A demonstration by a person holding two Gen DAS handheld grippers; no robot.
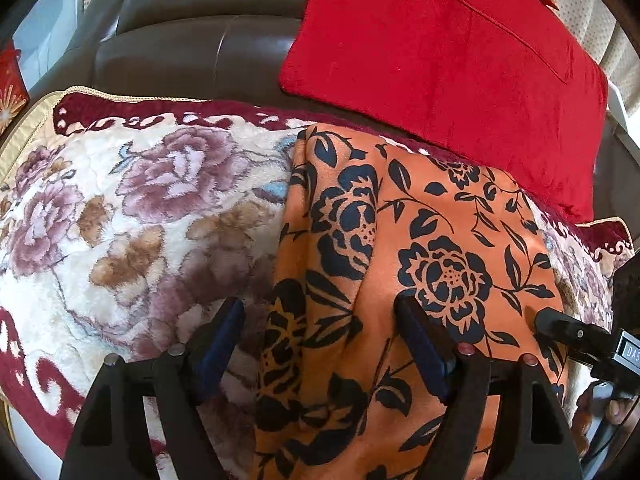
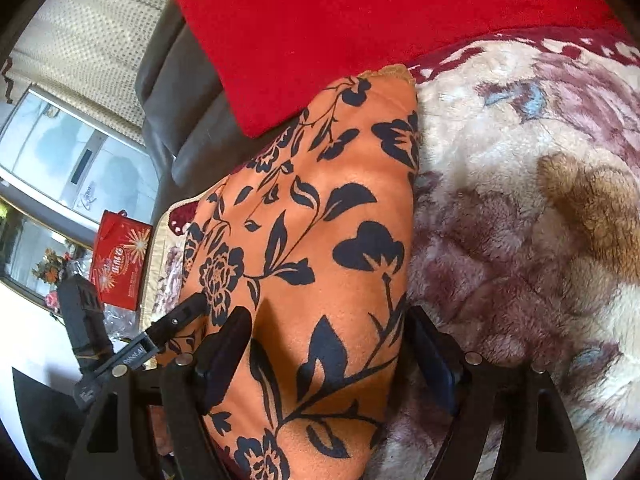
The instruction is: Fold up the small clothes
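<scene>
The orange cloth (image 1: 420, 248) lies flat on a blanket (image 1: 120, 208), under and between both sets of jaws. The left gripper (image 1: 320, 344) and right gripper (image 2: 328, 352) stand wide apart, holding nothing, with a red cushion (image 1: 440, 52) beyond.

Left gripper (image 1: 320, 344): black frame, dark blue fingers (image 1: 424, 348), red-tipped pins.
Right gripper (image 2: 328, 354): black frame, silver pins, white lettering.
</scene>
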